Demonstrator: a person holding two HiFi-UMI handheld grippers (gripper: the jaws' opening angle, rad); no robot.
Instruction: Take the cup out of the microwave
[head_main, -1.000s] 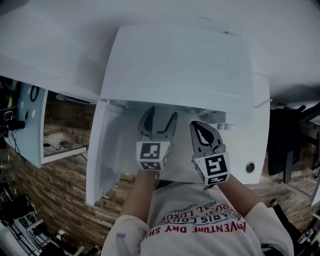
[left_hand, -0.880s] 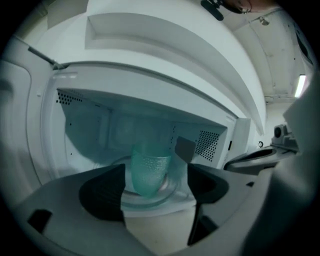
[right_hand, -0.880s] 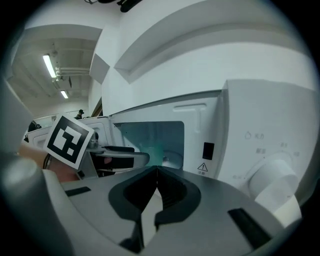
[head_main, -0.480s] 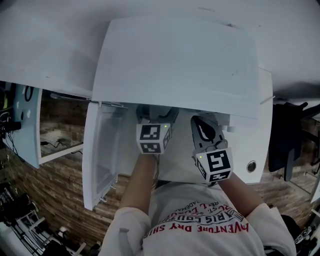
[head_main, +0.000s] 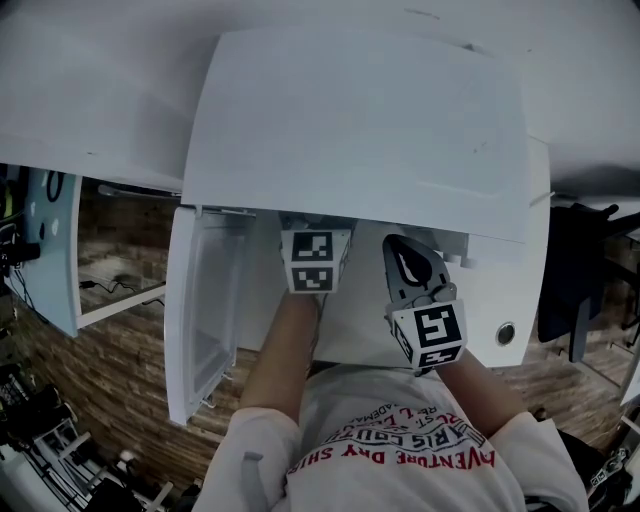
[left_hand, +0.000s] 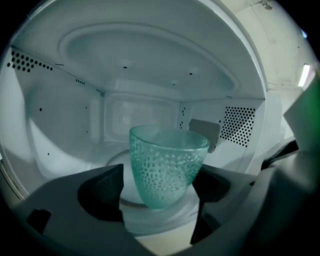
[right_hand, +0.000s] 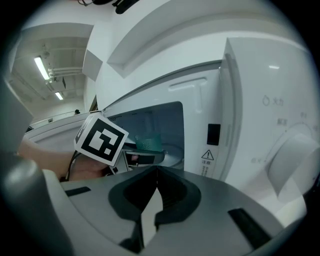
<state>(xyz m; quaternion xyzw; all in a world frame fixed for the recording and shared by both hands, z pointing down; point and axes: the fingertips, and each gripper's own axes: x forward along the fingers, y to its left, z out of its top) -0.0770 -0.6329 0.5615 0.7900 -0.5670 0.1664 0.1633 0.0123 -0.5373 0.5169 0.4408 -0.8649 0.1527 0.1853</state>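
A pale green glass cup with a dotted pattern stands upright on the turntable inside the white microwave. My left gripper reaches into the cavity. Its jaws are open wide on either side of the cup's lower half, and the pads do not press on it. In the head view only the left gripper's marker cube shows below the microwave's top. My right gripper is shut and empty outside the opening, near the control panel. The right gripper view shows the cup beyond the left gripper's cube.
The microwave door hangs open to the left. A knob sits on the control panel at the right. Perforated cavity walls close in on both sides of the cup. A brick-pattern floor lies below.
My left gripper has pushed forward into the microwave, so its jaws are now hidden under the top in the head view. The right gripper has barely shifted.
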